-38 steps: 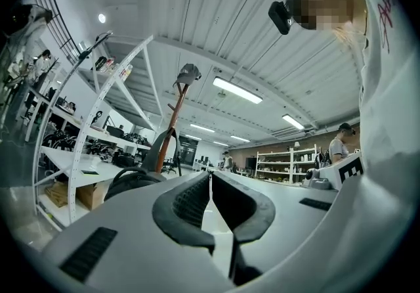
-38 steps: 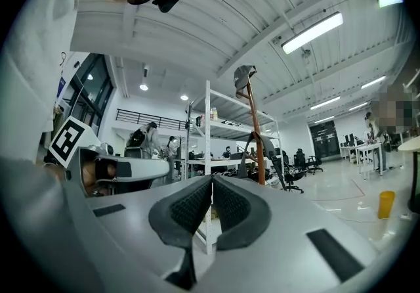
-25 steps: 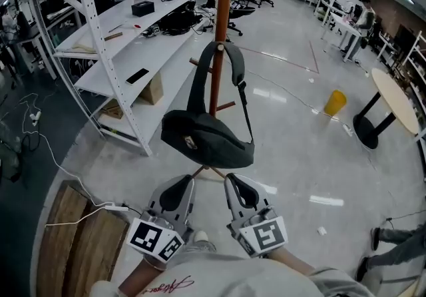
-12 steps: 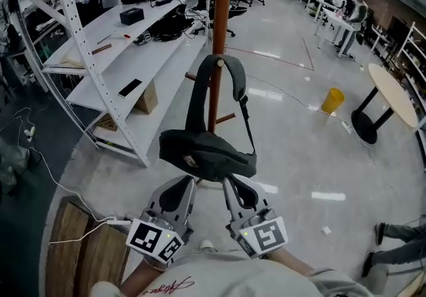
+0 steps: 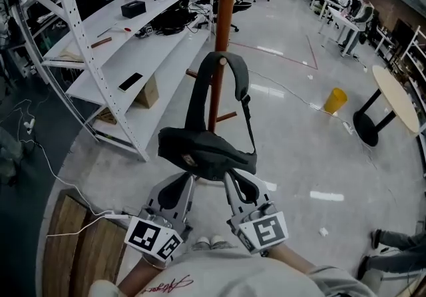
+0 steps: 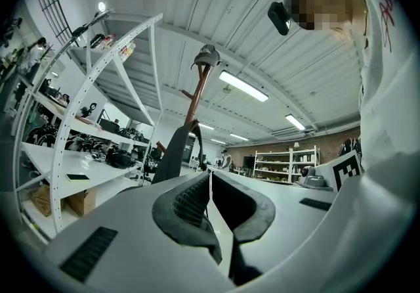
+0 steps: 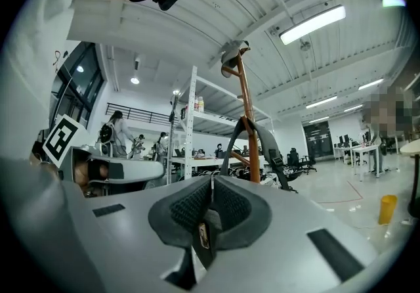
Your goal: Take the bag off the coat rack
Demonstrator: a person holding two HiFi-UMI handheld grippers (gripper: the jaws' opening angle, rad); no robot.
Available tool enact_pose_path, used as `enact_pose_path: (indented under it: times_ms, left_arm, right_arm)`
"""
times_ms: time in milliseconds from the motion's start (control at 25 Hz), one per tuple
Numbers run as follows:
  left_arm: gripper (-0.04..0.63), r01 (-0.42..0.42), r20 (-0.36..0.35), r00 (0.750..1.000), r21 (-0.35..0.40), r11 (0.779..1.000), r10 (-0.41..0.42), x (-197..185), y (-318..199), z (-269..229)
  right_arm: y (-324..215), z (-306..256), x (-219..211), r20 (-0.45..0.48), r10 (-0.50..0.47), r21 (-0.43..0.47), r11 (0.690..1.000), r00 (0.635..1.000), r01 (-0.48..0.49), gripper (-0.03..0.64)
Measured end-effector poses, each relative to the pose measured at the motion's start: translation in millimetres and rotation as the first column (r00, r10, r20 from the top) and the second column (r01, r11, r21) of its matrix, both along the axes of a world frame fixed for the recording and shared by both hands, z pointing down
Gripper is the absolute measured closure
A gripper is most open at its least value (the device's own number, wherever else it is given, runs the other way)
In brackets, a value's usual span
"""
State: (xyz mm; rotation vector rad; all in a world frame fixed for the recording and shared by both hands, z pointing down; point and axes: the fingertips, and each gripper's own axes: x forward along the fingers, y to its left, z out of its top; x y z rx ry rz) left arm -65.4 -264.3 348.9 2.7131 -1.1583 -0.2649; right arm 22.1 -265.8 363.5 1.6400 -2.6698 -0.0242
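From the head view, the bag [image 5: 206, 149] hangs by its strap [image 5: 229, 66] on a peg of the coat rack [image 5: 223, 16], with its dark body slung low in front of the brown pole. My left claw [image 5: 188, 181] and right claw [image 5: 229, 179] lie side by side below it, both pointing level at the bag. Their tips meet the bag's lower edge in this view, and I cannot tell whether they touch it. A white shelf unit [image 5: 113, 56] stands to the left of the rack and a yellow bin [image 5: 335, 100] sits on the floor well off to the right.

In the left gripper view, my left claw is clenched, its ribbed pads pressed together with nothing between them. The strap rises just beyond the tips, with the pole going up behind it.

In the right gripper view, my right claw is clenched too and grasps no part of the bag. The strap loops round the pole straight ahead, a little right of the tips
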Motion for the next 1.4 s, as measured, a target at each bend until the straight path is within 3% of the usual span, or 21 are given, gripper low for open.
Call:
enact_pose_path:
  times_ms: [360,480,800,1080,1200,1400]
  left_arm:
    - [0.568,0.050,-0.004,0.999,0.011,0.999,-0.050,-1,-1,-7]
    - [0.568,0.071,0.009,0.997,0.009,0.997,-0.071,-7,-1,-4]
    - [0.568,0.139,0.018,0.990,0.009,0.990,-0.139,-28,5,-1]
    - [0.568,0.208,0.022,0.978,0.008,0.978,-0.208,-48,11,0]
    - [0.568,0.222,0.023,0.975,0.007,0.975,-0.222,-53,13,1]
    - [0.568,0.249,0.028,0.968,0.004,0.968,-0.249,-59,18,2]
  right_arm:
    - [-54,-46,-10,-0.029,-0.055,0.056,0.997,0.998,0.057,0.588]
    - [-86,-69,-18,-0.015,-0.085,0.073,0.994,0.996,0.086,0.469]
    - [-178,-103,-29,-0.027,-0.015,0.075,0.997,1.000,0.017,0.434]
    - [-220,-94,-34,0.045,0.016,-0.013,1.000,0.999,-0.016,0.431]
    - [-228,-87,-43,0.007,0.016,-0.021,1.000,1.000,-0.016,0.433]
    - [-229,-87,-44,-0.089,0.063,0.055,0.997,0.994,-0.058,0.475]
